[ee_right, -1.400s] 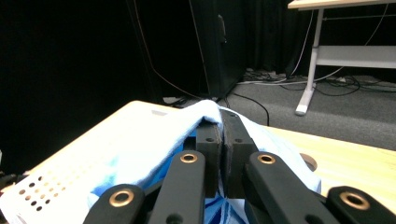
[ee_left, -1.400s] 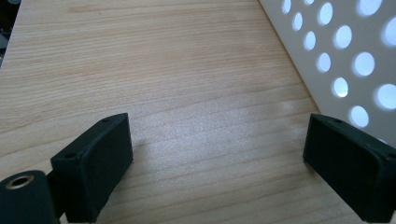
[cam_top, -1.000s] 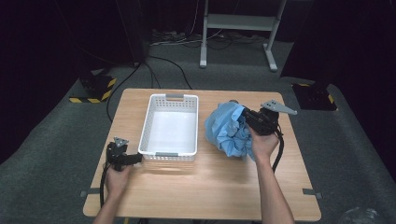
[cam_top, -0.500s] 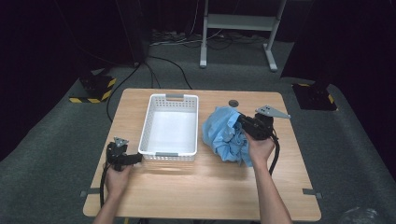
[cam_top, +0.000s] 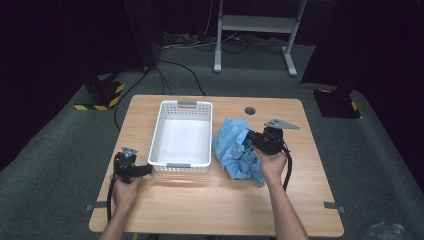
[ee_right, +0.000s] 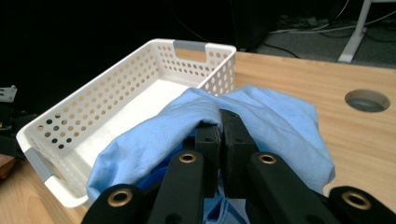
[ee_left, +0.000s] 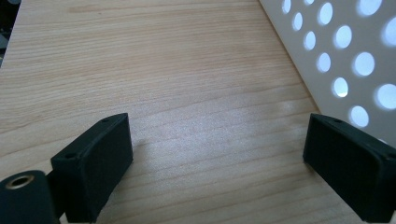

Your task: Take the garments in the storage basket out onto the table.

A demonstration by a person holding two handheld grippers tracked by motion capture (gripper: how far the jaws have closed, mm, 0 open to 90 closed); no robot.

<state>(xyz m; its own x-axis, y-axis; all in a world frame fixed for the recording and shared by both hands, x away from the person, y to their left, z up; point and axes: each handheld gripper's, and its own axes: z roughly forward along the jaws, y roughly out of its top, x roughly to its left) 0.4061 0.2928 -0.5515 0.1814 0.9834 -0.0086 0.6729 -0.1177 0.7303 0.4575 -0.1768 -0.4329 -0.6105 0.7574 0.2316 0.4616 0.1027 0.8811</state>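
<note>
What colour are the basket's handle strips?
Grey, on the white perforated basket; the far handle strip shows best in the right gripper view.

floor: grey carpet (cam_top: 60, 165) | furniture: wooden table (cam_top: 210, 210), white metal stand (cam_top: 260, 30) | surroundings: dark

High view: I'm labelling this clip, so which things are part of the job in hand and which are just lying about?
In the job:
- blue cloth, pinched in the right gripper
- white basket, beside the cloth
- left gripper, open by the basket

Lying about:
- round hole in the table
- metal stand behind
- floor cables
</note>
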